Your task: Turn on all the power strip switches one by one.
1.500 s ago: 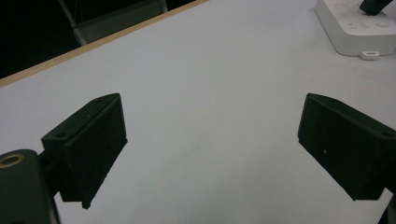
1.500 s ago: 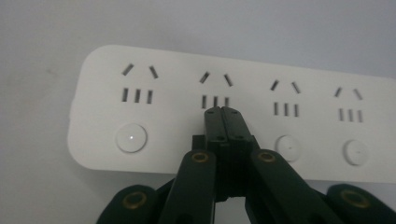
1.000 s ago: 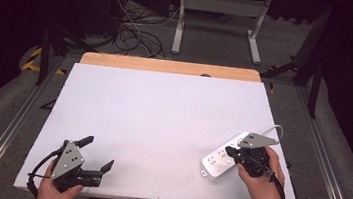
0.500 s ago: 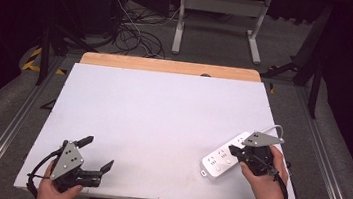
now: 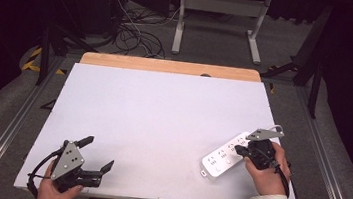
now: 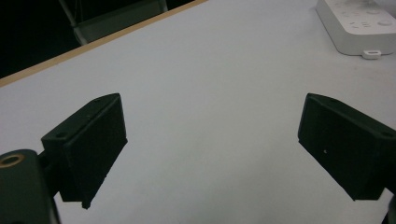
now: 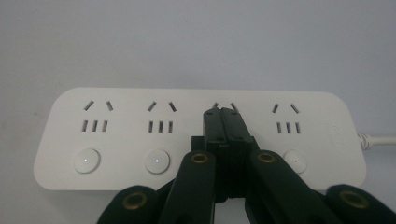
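Observation:
A white power strip [image 5: 223,157] with several sockets and round buttons lies on the white table [image 5: 161,123] at the right front. My right gripper [image 5: 237,150] is shut, its tips over the strip near its right half. In the right gripper view the closed black jaws cover the third socket group of the power strip [image 7: 140,135] and nothing is held between them. My left gripper [image 5: 97,155] rests open near the table's front left corner. In the left gripper view its wide-apart fingers [image 6: 88,144] frame bare table, with the power strip [image 6: 359,23] at the top right.
The strip's white cable [image 7: 376,139] runs off to the right. A wooden strip [image 5: 168,67] borders the table's far edge. Beyond it stand a metal stand [image 5: 219,19] and loose cables [image 5: 132,29] on the dark floor.
The right hand has shifted slightly over the power strip, with its shut jaws now lower on it. The left gripper has stayed where it was.

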